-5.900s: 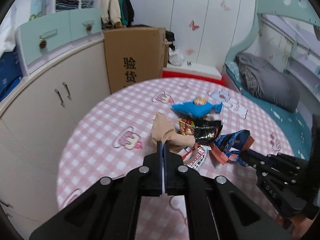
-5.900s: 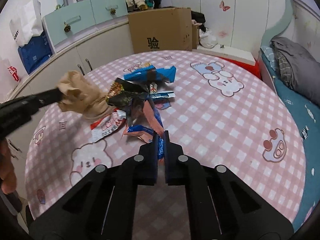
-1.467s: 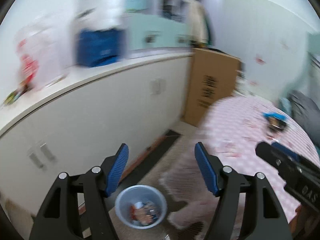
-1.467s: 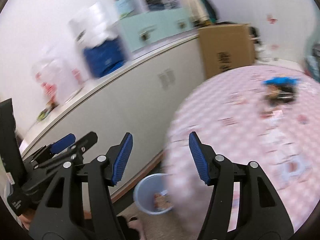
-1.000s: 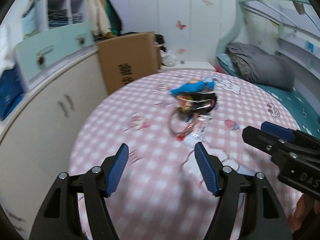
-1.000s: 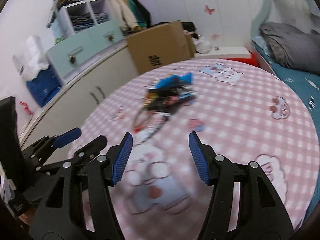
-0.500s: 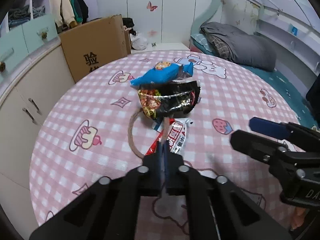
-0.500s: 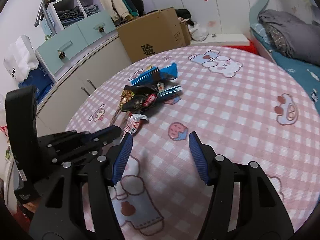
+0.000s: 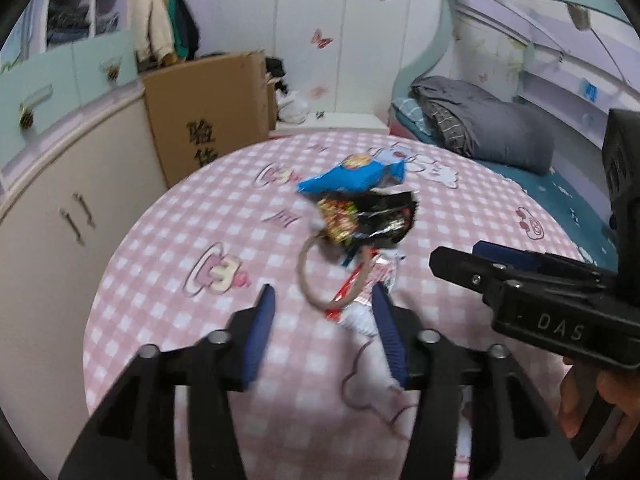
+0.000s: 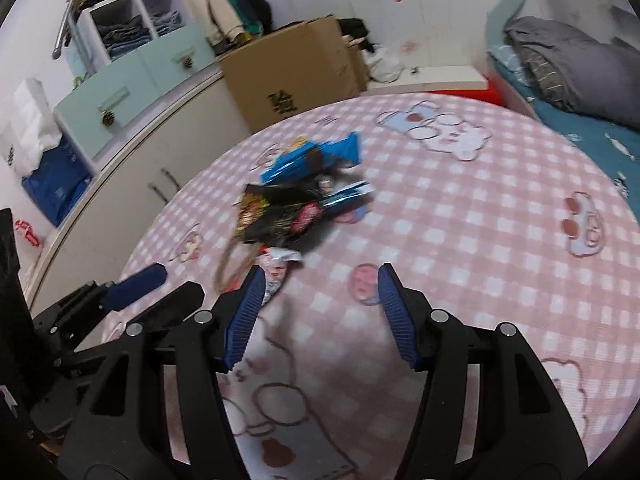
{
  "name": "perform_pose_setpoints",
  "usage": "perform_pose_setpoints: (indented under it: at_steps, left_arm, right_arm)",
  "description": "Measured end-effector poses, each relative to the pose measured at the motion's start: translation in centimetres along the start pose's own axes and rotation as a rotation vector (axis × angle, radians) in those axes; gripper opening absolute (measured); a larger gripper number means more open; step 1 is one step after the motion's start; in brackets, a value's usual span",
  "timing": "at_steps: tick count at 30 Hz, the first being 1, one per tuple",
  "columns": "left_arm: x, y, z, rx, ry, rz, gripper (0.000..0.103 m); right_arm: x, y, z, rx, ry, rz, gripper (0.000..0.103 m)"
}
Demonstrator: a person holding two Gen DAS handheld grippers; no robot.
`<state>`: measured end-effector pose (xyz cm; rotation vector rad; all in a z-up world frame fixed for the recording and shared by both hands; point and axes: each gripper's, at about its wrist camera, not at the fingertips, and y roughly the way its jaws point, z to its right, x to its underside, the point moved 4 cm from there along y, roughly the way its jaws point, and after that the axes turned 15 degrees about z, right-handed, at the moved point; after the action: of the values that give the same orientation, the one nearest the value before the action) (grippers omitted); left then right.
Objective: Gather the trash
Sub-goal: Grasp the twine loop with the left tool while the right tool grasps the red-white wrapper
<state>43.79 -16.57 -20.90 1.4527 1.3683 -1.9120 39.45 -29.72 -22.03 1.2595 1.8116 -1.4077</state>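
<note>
Table: we've got a round table with a pink checked cloth [image 9: 168, 264], cartoon prints all over it.
Trash pile: blue crinkly snack bag [image 9: 352, 178] at the far end, black foil wrapper [image 9: 368, 218] touching it, then a red-and-white wrapper [image 9: 362, 296] nearest us, with a brown string loop [image 9: 310, 276] lying across it.
Left gripper [image 9: 322, 306]: jaws opening, blue pads apart, nothing pinched; the red-and-white wrapper sits just ahead between the tips.
Right gripper [image 10: 318, 284]: jaws wide apart, empty, hovering over bare cloth just beside the pile.
</note>
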Motion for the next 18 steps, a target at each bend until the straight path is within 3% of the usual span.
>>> perform_pose_setpoints:
  at_steps: [4,7,8,12,18]
  left_arm:
    - [0.4,2.2,1.9,0.016,0.07,-0.064,0.045]
    - [0.3,3.4,2.3,0.028,0.077,-0.092,0.022]
    - [0.4,3.7,2.3,0.027,0.081,-0.104,0.003]
    - [0.1,2.3,1.0,0.019,0.046,-0.076,0.003]
    - [0.0,-1.5,-2.6,-0.058,-0.048,-0.014,0.003]
  right_arm:
    - [0.1,-0.2,1.3,0.009,0.01,-0.004,0.058]
    - [0.2,0.1,1.5,-0.002,0.015,-0.017,0.058]
    - [0.2,0.2,1.4,-0.003,0.013,-0.021,0.058]
    - [0.6,1.0,0.1,-0.034,-0.011,-0.049,0.058]
    - [1.0,3.1,-2.8,-0.065,-0.047,-0.094,0.058]
